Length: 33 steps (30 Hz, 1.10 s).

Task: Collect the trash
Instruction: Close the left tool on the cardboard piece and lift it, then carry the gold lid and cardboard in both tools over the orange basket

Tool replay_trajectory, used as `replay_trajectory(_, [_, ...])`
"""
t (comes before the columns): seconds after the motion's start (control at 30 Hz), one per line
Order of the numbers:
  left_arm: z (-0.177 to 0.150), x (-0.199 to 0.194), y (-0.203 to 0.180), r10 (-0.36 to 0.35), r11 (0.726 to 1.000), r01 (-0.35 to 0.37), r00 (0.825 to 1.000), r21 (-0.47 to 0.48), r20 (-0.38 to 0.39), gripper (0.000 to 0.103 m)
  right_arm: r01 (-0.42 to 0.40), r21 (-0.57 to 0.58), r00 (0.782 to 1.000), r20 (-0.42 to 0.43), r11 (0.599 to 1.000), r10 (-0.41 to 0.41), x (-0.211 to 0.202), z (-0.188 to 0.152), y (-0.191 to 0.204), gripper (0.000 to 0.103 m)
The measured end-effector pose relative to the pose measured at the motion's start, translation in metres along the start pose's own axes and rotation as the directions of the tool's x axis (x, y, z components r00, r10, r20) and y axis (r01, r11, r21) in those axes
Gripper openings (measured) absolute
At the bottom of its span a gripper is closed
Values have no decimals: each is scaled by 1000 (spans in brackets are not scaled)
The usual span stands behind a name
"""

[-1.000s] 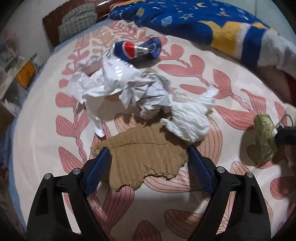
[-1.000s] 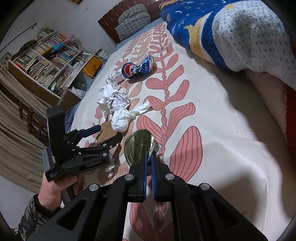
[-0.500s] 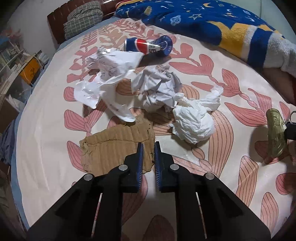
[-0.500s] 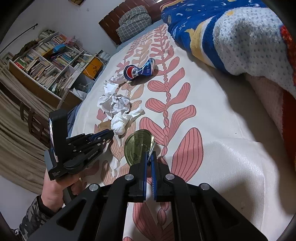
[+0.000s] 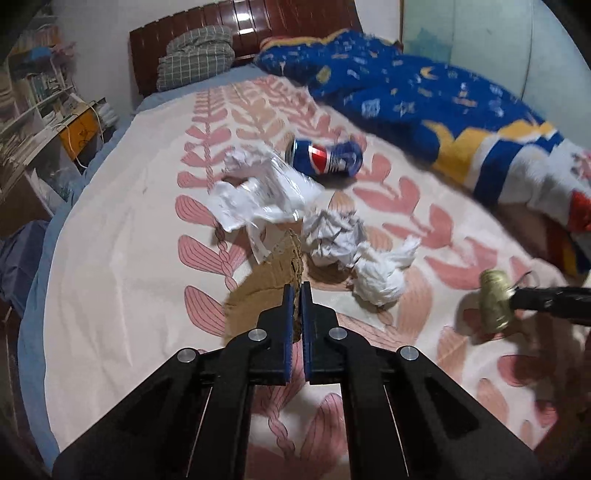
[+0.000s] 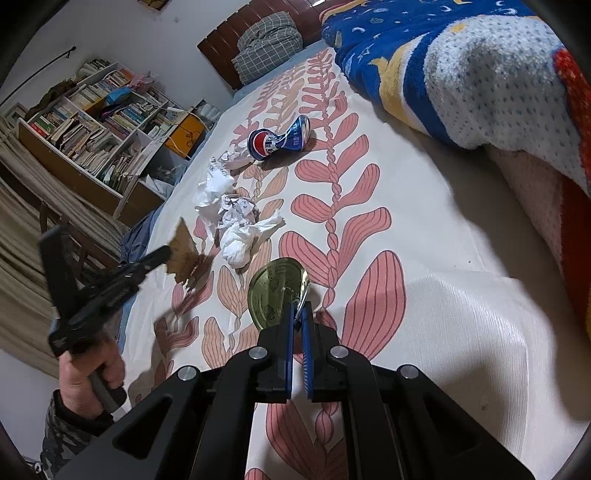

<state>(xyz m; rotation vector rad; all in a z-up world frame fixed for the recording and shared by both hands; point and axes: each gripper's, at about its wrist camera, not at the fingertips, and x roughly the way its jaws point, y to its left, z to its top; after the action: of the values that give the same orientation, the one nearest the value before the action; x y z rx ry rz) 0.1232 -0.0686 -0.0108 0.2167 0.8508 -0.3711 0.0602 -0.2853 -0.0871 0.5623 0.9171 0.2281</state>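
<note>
My left gripper [image 5: 295,291] is shut on a torn brown cardboard piece [image 5: 269,273], which hangs lifted off the bed; the same cardboard piece [image 6: 183,254] shows at the left gripper [image 6: 166,254] in the right wrist view. My right gripper [image 6: 298,310] is shut on the pull tab of a gold tin lid [image 6: 277,295], and that lid [image 5: 496,299] appears at the right of the left wrist view. On the leaf-patterned bedsheet [image 5: 129,240] lie crumpled white paper [image 5: 262,192], a grey paper ball [image 5: 332,232], a white tissue wad [image 5: 380,273] and a crushed blue soda can [image 5: 325,157].
A blue star-patterned blanket [image 5: 424,99] is heaped along the far right of the bed. A checked pillow [image 5: 195,55] leans on the wooden headboard [image 5: 240,22]. A bookshelf [image 6: 92,122] stands left of the bed. A person's hand [image 6: 88,376] holds the left gripper.
The left gripper closed on the edge of the cardboard and rose, lifting it off the sheet and tilting it up. The right gripper kept still with the lid.
</note>
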Motion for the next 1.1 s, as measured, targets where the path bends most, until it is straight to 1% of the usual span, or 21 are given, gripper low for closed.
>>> replay_trajectory(0.17, [4, -30, 2, -32, 999, 34, 998, -34, 57, 3, -9, -15, 1000, 4, 1000, 9, -7, 0, 5, 6])
replay_trajectory(0.33, [5, -58, -4, -66, 995, 72, 995, -67, 80, 3, -20, -35, 1000, 16, 999, 20, -26, 1, 13, 6])
replay_trajectory(0.43, [2, -72, -13, -96, 991, 102, 993, -88, 72, 3, -22, -50, 999, 28, 999, 23, -44, 1, 21, 6])
replay_trajectory(0.57, [-3, -91, -33, -127, 985, 134, 990, -106, 62, 3, -6, -81, 999, 53, 997, 11, -88, -2, 31, 6])
replay_trajectory(0.63, [-5, -100, -51, -151, 982, 157, 987, -107, 56, 3, 10, -97, 997, 74, 995, -3, -120, -6, 35, 6])
replay_trajectory(0.67, [-6, -106, -62, -165, 980, 170, 985, -104, 55, 3, 13, -101, 997, 80, 995, -5, -130, -7, 35, 6])
replay_trajectory(0.77, [-7, -117, -93, -205, 974, 209, 978, -93, 44, 3, 49, -120, 994, 102, 992, -37, -176, -19, 35, 6])
replay_trajectory(0.87, [-8, -125, -121, -227, 971, 228, 974, -72, 24, 3, 79, -120, 991, 115, 990, -65, -213, -33, 28, 6])
replay_trajectory(0.93, [-9, -132, -149, -258, 965, 257, 966, -49, 4, 3, 104, -114, 988, 124, 988, -90, -242, -44, 21, 6])
replay_trajectory(0.97, [-10, -135, -160, -269, 963, 268, 963, -39, -1, 3, 124, -105, 985, 130, 987, -110, -263, -54, 14, 6])
replay_trajectory(1.03, [-13, -140, -197, -308, 951, 308, 951, -3, -30, 3, 150, -95, 981, 136, 984, -137, -285, -64, 5, 6])
replay_trajectory(1.07, [-16, -143, -215, -327, 945, 328, 944, 16, -42, 3, 180, -83, 976, 142, 980, -167, -306, -74, -5, 6])
replay_trajectory(1.1, [-19, -144, -233, -348, 936, 351, 936, 37, -54, 3, 196, -75, 973, 143, 978, -184, -317, -80, -11, 6])
